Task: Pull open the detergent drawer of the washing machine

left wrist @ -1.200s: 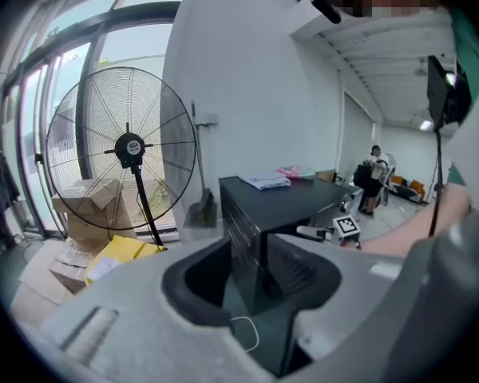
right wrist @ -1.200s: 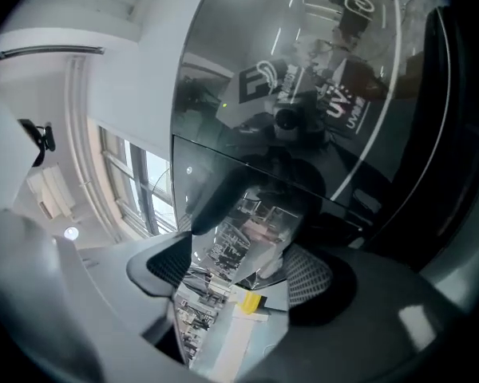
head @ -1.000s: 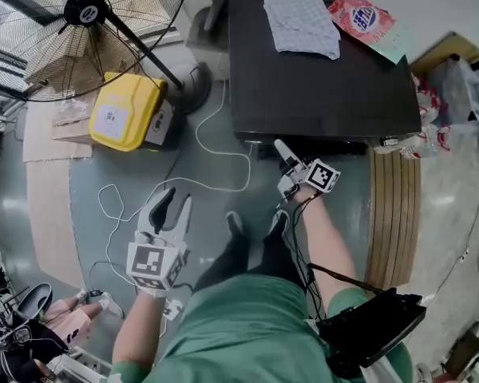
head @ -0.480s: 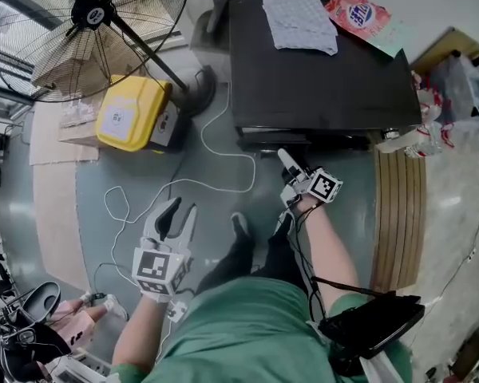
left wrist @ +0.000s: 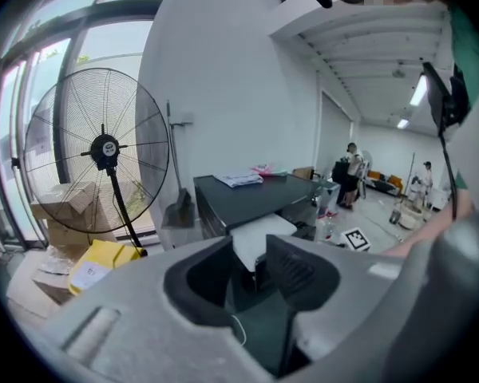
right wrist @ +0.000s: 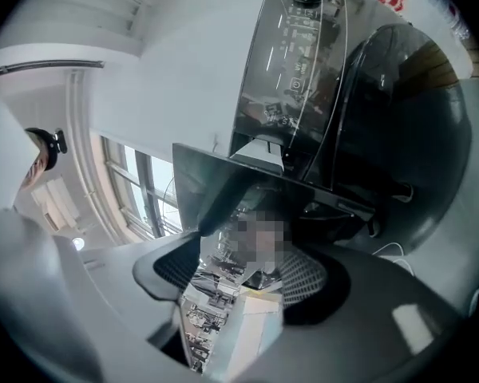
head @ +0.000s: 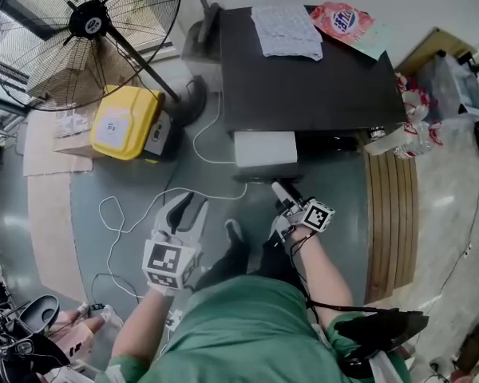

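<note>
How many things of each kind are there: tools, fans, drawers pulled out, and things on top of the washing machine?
Tools: 2, left tool and right tool
Fan: 1
Drawer: 1
Cloth: 1
Packet: 1
Total: 6

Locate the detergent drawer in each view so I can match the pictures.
Head view: detergent drawer, white, pulled out at the centre.
Left gripper view: centre, white slab beyond the fingers.
Right gripper view: lower centre, dark front clamped by the right gripper.
Shared landmark: the washing machine, behind it in every view.
</note>
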A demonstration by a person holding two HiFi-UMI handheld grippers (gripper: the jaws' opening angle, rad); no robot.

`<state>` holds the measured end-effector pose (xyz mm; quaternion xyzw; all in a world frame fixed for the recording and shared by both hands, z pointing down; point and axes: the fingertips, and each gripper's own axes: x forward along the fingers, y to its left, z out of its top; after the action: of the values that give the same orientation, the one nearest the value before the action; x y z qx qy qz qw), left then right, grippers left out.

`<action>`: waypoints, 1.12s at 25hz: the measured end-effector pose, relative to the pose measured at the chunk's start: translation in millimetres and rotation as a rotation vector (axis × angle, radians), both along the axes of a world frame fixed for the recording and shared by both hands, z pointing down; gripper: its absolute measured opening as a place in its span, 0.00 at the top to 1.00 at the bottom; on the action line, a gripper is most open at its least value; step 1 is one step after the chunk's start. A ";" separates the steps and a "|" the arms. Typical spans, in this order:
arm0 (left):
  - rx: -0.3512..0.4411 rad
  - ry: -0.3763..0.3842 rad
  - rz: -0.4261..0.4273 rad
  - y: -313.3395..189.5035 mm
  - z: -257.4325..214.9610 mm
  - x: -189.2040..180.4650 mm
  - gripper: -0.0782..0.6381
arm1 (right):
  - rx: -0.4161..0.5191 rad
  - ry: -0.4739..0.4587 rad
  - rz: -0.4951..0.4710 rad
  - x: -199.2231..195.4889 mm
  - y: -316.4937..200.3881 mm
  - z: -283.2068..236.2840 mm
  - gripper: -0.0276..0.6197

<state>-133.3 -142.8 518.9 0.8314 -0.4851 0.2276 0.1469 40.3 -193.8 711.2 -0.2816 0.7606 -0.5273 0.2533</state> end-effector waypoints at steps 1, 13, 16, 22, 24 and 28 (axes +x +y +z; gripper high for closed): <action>0.001 0.004 0.003 -0.5 -0.8 1.8 0.71 | -0.006 0.006 -0.003 0.7 4.7 0.5 0.51; 0.023 0.054 0.003 2.2 -10.6 -1.0 0.72 | -0.071 0.012 -0.009 1.7 48.8 4.0 0.50; 0.037 0.069 0.000 -2.2 -15.9 -3.3 0.72 | -0.135 0.043 0.011 0.8 51.7 7.9 0.50; 0.061 0.104 -0.018 -11.3 -27.6 -10.1 0.72 | -0.210 0.310 -0.047 -0.7 71.9 6.0 0.52; 0.069 0.116 -0.036 -15.3 -30.7 -18.1 0.72 | -0.190 0.369 -0.052 1.5 73.5 -11.2 0.57; 0.080 0.150 -0.097 -21.3 -36.4 -38.4 0.73 | -0.115 0.505 -0.046 13.5 73.7 -54.2 0.74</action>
<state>-171.8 -164.1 482.5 0.8268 -0.5212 0.1378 0.1603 53.8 -120.0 657.0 -0.4006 0.7747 -0.4885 0.0269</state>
